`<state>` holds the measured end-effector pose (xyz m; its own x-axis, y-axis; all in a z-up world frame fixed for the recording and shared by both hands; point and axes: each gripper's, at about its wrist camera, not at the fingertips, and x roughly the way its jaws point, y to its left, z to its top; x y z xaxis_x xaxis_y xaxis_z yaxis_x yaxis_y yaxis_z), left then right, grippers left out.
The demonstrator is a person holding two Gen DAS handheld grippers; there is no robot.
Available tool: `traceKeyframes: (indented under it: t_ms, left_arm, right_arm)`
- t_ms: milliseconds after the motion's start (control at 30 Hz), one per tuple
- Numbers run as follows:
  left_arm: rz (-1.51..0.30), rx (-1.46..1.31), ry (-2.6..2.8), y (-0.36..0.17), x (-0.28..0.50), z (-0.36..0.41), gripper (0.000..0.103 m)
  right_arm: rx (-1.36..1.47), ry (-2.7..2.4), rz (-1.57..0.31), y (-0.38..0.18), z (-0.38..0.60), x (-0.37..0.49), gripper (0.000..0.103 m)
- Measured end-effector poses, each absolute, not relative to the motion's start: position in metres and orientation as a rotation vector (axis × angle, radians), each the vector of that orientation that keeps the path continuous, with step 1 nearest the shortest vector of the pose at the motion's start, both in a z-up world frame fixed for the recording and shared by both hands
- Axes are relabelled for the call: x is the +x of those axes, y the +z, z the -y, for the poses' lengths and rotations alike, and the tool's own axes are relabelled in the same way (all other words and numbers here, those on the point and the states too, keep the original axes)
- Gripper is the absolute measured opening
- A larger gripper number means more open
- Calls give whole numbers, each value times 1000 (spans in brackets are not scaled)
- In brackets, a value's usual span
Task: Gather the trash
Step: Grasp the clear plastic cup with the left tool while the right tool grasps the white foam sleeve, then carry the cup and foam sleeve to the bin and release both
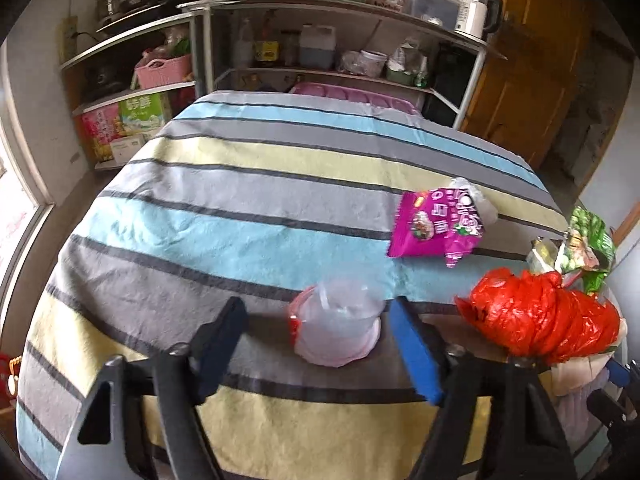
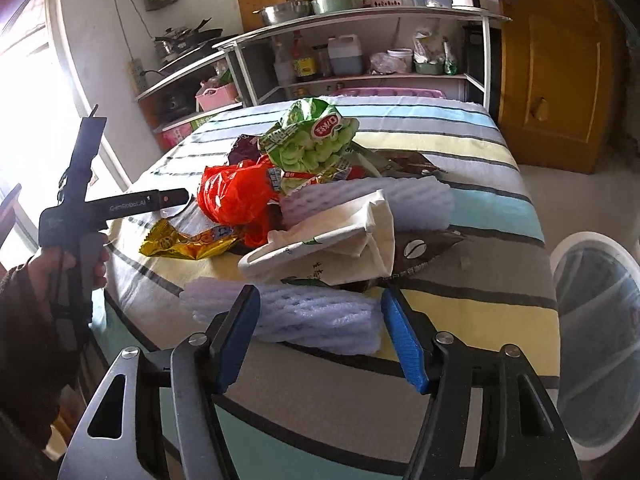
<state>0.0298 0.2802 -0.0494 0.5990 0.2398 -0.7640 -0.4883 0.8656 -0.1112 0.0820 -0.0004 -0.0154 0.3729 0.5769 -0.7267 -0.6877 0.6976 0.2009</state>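
Observation:
Trash lies on a table with a striped cloth (image 1: 240,208). In the left wrist view my left gripper (image 1: 318,322) is open, its jaws on either side of a clear plastic cup (image 1: 338,320) lying on its side. A magenta snack wrapper (image 1: 436,222), a red plastic bag (image 1: 540,316) and a green wrapper (image 1: 588,248) lie to its right. In the right wrist view my right gripper (image 2: 318,318) is open just before a white foam net sleeve (image 2: 316,318). Behind it lie a white paper bag (image 2: 336,248), a gold wrapper (image 2: 188,242), the red bag (image 2: 236,196) and the green wrapper (image 2: 316,136).
A white bin with a clear liner (image 2: 596,320) stands right of the table. Kitchen shelves (image 1: 328,40) with bottles and bowls stand behind it, a wooden door (image 2: 556,68) at the far right. The other hand-held gripper (image 2: 88,208) shows at the left.

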Motion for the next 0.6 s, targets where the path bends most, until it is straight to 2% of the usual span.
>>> traceKeyframes:
  t_ms: [133,200,267,367,600]
  left_arm:
    - [-840,-312,409,-49,32,-274,54]
    - [-835,-329,388,-47,30,-274,43]
    - [-830,-341,379,-47,29,-273,41]
    - [-819,-350,367,-44,25,-271,40]
    - [-785,-334,351,-35,18,-264,40]
  right_arm:
    - [-140,804,-861,-15,1,80,38]
    - [-139,808,-860,-15,2,79,34]
    - [-136,812,-854,-14,3,77,23]
    - [-123,815,-850,-13,5,74,16]
    - [-81,798,-821,-7,17,70,13]
